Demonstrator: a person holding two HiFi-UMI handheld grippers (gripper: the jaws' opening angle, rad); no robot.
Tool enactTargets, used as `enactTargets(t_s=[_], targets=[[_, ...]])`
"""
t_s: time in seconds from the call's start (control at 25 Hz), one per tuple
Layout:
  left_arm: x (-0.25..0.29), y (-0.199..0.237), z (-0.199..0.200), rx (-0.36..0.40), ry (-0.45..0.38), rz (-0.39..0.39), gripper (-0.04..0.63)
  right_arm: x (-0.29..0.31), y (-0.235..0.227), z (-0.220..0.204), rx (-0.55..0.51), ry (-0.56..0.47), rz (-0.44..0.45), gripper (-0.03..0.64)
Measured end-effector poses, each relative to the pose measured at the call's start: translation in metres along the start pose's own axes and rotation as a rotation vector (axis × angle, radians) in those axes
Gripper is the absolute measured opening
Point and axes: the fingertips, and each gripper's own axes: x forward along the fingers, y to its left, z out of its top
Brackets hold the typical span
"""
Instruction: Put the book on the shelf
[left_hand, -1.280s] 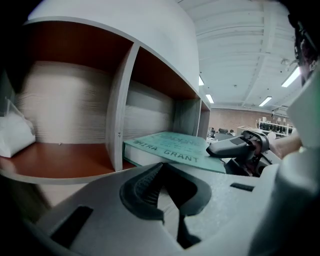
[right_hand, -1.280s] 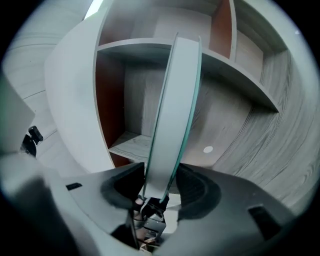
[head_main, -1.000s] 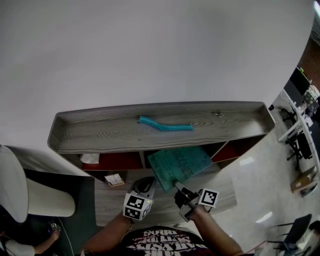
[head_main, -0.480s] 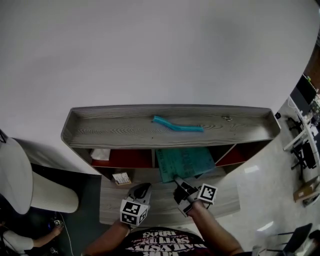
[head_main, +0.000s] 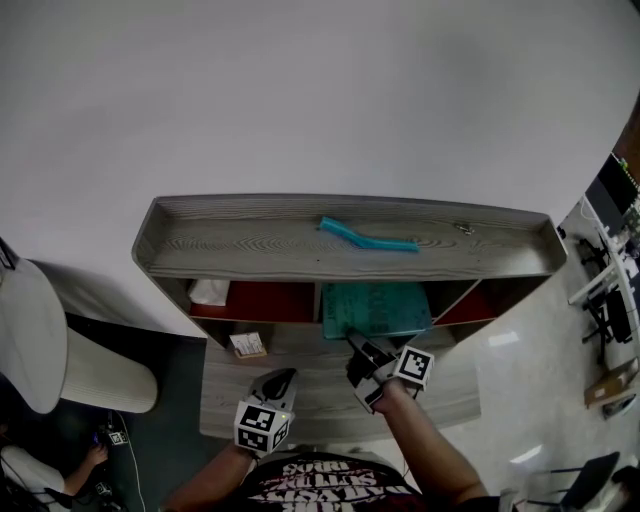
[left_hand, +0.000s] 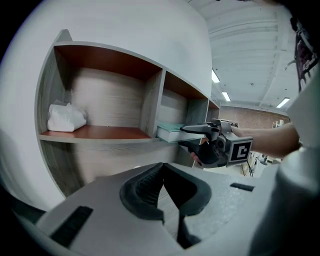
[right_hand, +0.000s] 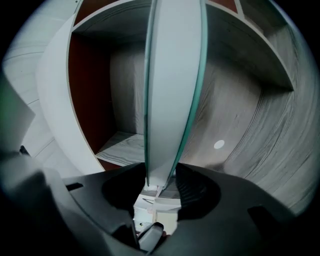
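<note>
The book lies flat in the middle compartment of the shelf, just beside the upright divider on that compartment's left, with its near edge projecting past the front edge of the shelf board. The right hand-held gripper is clamped on that near edge, one jaw above the cover and one below. Its jaws stand wide because of the book's thickness and have just been closing a little, with the book between them. The left hand-held gripper hangs in front of the shelf with its jaws together and nothing in them, well apart from the book. Judged status: insertion is nearly done but not complete. Hazards: (1) Release at this point may leave the book overhanging the front edge, where a brush from the jaws on withdrawal could drag it out. (2) The hold is on one edge only, so a push off the line of the compartment could swing a far corner into the divider and jam it. (3) The lower jaw sits near the front edge of the board and could strike it on further advance. The white bundle in the left compartment is apart from the book.
</note>
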Motion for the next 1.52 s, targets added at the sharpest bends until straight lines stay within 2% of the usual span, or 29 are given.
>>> enactTargets(t_s=[0.16,0.28,0.36,0.44,0.56,0.68,0.8,0.92,1.04,1.24,1.44,1.52], targets=[[-0.008,-0.011,0.001,-0.01,-0.014,0.002,0.005,-0.026,0.0,-0.004,-0.078,0.0,-0.03,0.227],[-0.016,-0.02,0.007,-0.02,-0.042,0.017,0.005,-0.062,-0.002,-0.009,-0.21,0.017,-0.108,0.21],[-0.021,-0.025,0.014,-0.062,-0.077,0.024,0.005,-0.085,0.003,-0.012,-0.338,0.027,-0.142,0.182],[-0.027,-0.032,0.022,-0.09,-0.109,0.03,0.005,-0.106,0.013,-0.011,-0.498,0.029,-0.144,0.114],[-0.035,-0.045,0.035,-0.068,-0.14,0.055,0.005,-0.142,0.028,-0.003,-0.768,0.009,-0.208,0.012],[-0.043,-0.059,0.054,-0.055,-0.19,0.075,0.005,-0.176,0.046,0.006,-0.986,-0.022,-0.249,0.003],[-0.052,-0.073,0.073,-0.023,-0.251,0.093,0.005,-0.203,0.063,0.015,-1.123,-0.061,-0.263,0.003],[-0.062,-0.084,0.09,-0.025,-0.298,0.1,0.005,-0.225,0.082,0.024,-1.255,-0.098,-0.263,0.003],[-0.077,-0.095,0.102,-0.019,-0.34,0.123,0.005,-0.245,0.1,0.032,-1.33,-0.121,-0.253,0.003],[-0.102,-0.106,0.113,0.043,-0.381,0.198,0.005,-0.27,0.125,0.041,-1.379,-0.148,-0.216,0.003],[-0.126,-0.122,0.123,-0.024,-0.435,0.223,0.005,-0.287,0.136,0.04,-1.417,-0.128,-0.18,0.003],[-0.134,-0.129,0.124,-0.028,-0.438,0.228,0.005,-0.293,0.138,0.037,-1.436,-0.115,-0.162,0.003]])
